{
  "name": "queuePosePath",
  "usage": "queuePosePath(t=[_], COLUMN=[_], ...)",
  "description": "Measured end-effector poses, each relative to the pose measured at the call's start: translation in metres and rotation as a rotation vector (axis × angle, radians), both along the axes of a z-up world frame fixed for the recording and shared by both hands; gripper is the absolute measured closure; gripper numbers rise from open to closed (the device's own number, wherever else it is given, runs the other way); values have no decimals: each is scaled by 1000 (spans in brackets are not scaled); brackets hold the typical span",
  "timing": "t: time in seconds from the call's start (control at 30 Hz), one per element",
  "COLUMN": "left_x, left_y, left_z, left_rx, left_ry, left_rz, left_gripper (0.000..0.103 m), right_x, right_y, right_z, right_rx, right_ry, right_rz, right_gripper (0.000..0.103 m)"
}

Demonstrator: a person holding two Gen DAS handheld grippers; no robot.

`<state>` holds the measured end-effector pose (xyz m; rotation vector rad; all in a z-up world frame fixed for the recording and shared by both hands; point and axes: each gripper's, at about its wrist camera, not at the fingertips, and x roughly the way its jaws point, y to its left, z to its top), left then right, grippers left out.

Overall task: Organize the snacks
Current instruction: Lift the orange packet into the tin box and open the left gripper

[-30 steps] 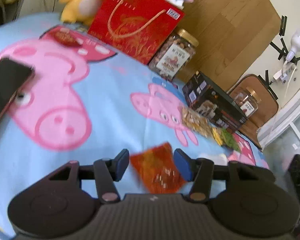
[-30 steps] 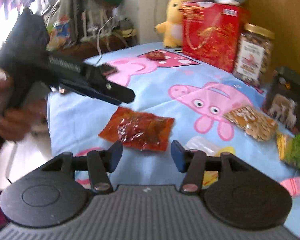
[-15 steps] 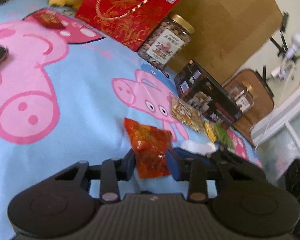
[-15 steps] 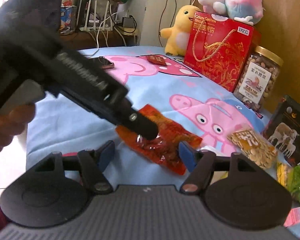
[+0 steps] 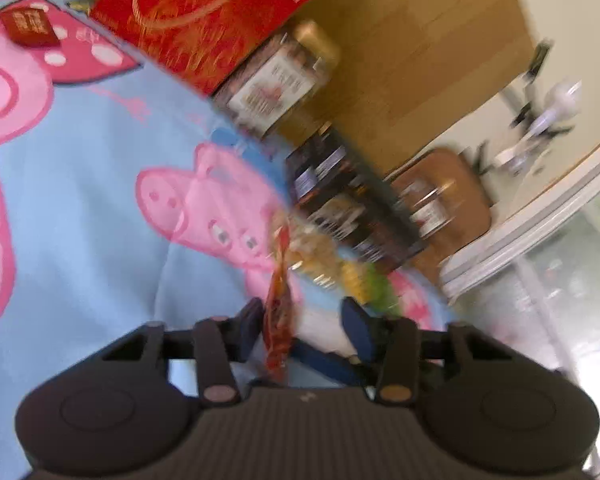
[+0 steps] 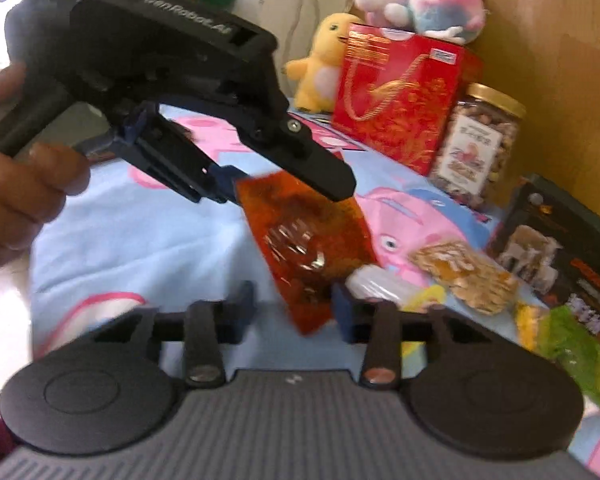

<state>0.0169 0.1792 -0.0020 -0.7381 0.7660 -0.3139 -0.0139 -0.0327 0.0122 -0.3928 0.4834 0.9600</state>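
Lifted off the blue pig-print blanket (image 6: pixel 140 236) since a second ago, the orange-red snack packet (image 6: pixel 304 236) now hangs from the left gripper (image 6: pixel 284 184), whose jaws pinch its top edge, the person's hand (image 6: pixel 16 184) on the handle. Its lower corner dangles between the right gripper's (image 6: pixel 294 308) fingers, which are closing without pressing it. Rightward lie a peanut-brittle packet (image 6: pixel 464 276) and a green packet (image 6: pixel 572 340), with the red gift bag (image 6: pixel 400 104), nut jar (image 6: pixel 476 148) and dark box (image 6: pixel 560 248) behind.
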Motion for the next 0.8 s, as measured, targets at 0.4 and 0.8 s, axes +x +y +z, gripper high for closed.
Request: queuePosePath(t=[0.4, 0.8], left_x=[-5, 105], left_y=[1, -65], left_z=[15, 92], left_rx=[-22, 94], left_ry=[-8, -197], left_rz=[2, -177], left_gripper=[87, 87], right_x=[-8, 33], right_y=[-6, -45], right_z=[2, 49], right_rx=[36, 91], right_ry=[-92, -396], right_rz=[-44, -245], right_gripper=[88, 90])
